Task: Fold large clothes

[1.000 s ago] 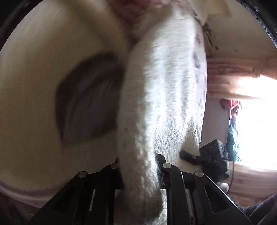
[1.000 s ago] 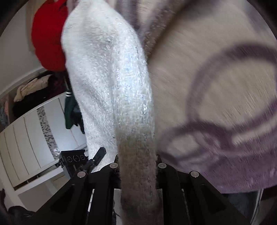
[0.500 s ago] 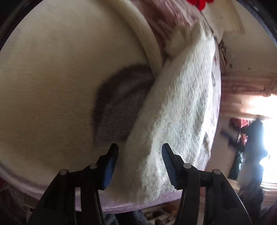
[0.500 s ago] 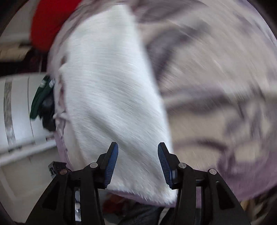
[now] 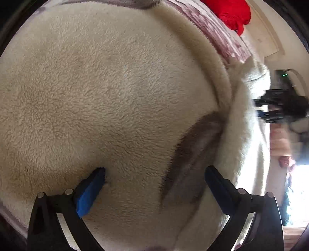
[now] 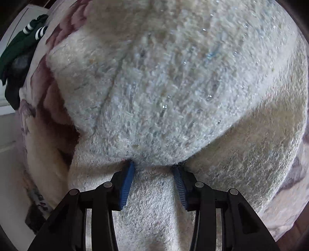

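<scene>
A fluffy white sweater [image 6: 164, 86] lies folded on a cream fleece blanket [image 5: 96, 96] with purple-grey patterns. My right gripper [image 6: 154, 170] is partly open, its blue pads [image 6: 126, 185] on either side of a bunch of the sweater's lower layer, pressed into the fold edge. My left gripper [image 5: 154, 173] is wide open and empty, low over the blanket, with the sweater's edge [image 5: 245, 135] to its right. The right gripper shows blurred in the left wrist view [image 5: 280, 108].
A red garment [image 5: 231, 13] lies at the far end of the blanket. A dark green garment with white stripes [image 6: 21, 44] lies at the left by a white cupboard [image 6: 7, 123]. Bright window light is at the right [image 5: 297, 183].
Both grippers let go of the sweater, which now lies on the blanket. My left gripper opened wide and moved left off it. My right gripper moved down into the sweater's fold.
</scene>
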`<action>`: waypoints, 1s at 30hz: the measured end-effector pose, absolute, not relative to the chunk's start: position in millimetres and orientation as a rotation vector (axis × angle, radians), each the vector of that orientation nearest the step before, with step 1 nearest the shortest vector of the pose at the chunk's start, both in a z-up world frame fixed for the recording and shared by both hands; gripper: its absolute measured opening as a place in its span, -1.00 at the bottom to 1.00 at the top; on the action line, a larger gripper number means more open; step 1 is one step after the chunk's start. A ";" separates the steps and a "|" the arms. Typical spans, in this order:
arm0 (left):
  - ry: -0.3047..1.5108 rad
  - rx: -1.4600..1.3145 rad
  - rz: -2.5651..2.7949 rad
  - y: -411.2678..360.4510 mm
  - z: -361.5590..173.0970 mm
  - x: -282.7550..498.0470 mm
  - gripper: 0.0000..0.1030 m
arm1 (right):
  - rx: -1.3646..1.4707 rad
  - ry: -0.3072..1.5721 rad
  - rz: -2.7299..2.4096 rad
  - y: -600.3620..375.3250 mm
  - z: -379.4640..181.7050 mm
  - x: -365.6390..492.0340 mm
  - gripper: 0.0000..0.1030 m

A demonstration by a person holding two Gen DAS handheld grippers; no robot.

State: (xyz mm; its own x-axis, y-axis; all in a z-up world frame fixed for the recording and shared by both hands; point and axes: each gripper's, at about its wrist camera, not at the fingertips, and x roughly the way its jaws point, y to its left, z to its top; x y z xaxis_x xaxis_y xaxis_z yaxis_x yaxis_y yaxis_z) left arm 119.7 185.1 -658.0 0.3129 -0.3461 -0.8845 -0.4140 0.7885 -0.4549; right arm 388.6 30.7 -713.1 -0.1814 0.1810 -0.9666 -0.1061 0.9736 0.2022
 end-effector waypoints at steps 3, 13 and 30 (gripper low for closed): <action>1.271 -0.738 0.099 177.8 -654.6 120.6 1.00 | 0.003 1.731 0.271 33.1 -675.3 385.6 -0.13; 1.110 -0.706 0.026 191.7 -558.0 215.8 0.98 | 0.132 1.558 0.216 5.2 -625.5 473.8 -0.29; 1.389 -0.387 -0.257 59.9 -611.2 381.5 -1.00 | 0.385 1.642 0.127 -82.1 -639.9 424.9 -0.43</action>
State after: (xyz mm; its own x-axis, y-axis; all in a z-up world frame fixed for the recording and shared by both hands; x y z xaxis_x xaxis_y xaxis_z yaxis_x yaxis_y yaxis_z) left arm 381.5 59.9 -611.2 0.1689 -0.3980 -0.9017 -0.0496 0.9102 -0.4111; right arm 424.9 -82.1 -639.9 -0.0619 0.3220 -0.9447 0.1729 0.9357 0.3076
